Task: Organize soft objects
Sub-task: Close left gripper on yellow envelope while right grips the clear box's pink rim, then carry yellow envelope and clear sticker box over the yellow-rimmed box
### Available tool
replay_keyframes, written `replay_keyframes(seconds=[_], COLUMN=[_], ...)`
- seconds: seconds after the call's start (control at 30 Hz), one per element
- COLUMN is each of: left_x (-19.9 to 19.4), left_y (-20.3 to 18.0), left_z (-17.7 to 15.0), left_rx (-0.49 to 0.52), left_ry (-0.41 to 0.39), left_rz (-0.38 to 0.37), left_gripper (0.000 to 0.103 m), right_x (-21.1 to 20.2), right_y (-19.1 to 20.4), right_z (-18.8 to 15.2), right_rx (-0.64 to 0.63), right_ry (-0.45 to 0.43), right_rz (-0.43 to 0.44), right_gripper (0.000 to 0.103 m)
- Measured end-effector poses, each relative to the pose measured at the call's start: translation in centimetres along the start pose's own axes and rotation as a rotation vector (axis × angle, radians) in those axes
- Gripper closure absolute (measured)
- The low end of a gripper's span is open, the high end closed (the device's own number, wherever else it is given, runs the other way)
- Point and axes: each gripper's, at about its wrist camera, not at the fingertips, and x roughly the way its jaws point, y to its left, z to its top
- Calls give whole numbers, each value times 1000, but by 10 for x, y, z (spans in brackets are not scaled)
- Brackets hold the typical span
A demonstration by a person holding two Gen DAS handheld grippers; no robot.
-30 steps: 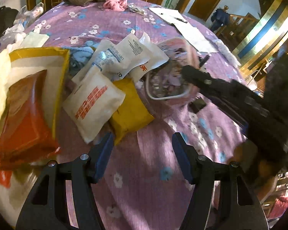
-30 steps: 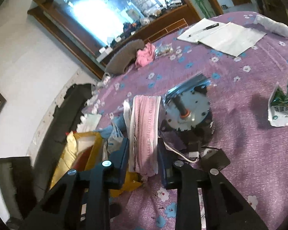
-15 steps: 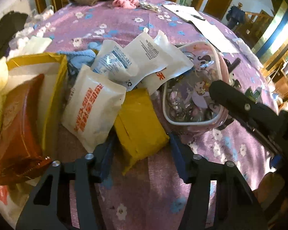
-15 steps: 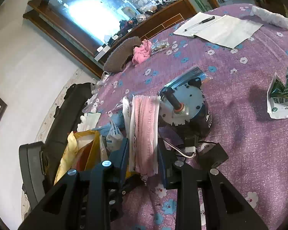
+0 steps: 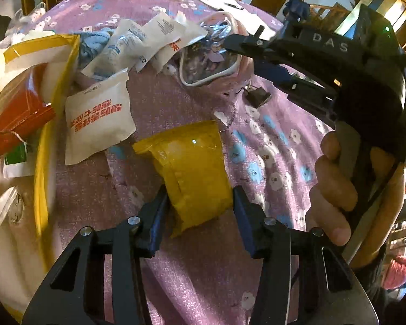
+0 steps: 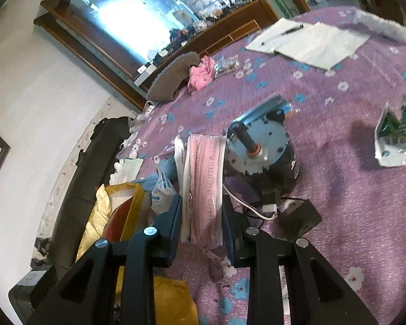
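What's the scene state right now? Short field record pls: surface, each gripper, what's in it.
surface: purple floral cloth
left gripper: fingers have just been closing, both sides touching the yellow packet
yellow packet: lying on the cloth
right gripper: shut on the pink zip pouch, held on edge
beside pouch: electric motor
clutter: white sachets, yellow bag

My 2 views are both fisheye, each looking forward along its gripper fingers. The left wrist view looks steeply down, close over the purple tablecloth (image 5: 257,140) and the yellow packet (image 5: 195,170). The right wrist view faces less steeply, across the table toward the mirror (image 6: 149,8). Both views share the pink zip pouch (image 6: 205,178), the yellow bag (image 5: 54,62) and the papers (image 6: 311,43).
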Motion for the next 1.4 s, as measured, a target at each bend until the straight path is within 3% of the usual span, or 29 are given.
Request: replay_keyframes(seconds=[0.3, 0.4, 0.6, 0.77, 1.0, 1.4], left_x=[-9, -12, 0, 2, -46, -65], left_y=[7, 5, -2, -2, -8, 12], left_z=[-13, -14, 3, -1, -35, -56], left_rx=[-44, -43, -8, -17, -5, -70], left_ry=[23, 9, -20, -69, -154, -154], left_rz=[-111, -73, 10, 36, -43, -93], left_gripper=[57, 56, 50, 56, 57, 58], right_x=[-34, -55, -93, -107, -116, -115], right_y=[-7, -4, 4, 1, -1, 20], right_z=[-20, -35, -60, -72, -87, -98], right_rx=[24, 26, 10, 37, 68, 46], right_ry=[-29, -35, -95, -111, -104, -101], right_rz=[55, 75, 10, -7, 13, 6], right_gripper=[76, 76, 76, 76, 76, 76])
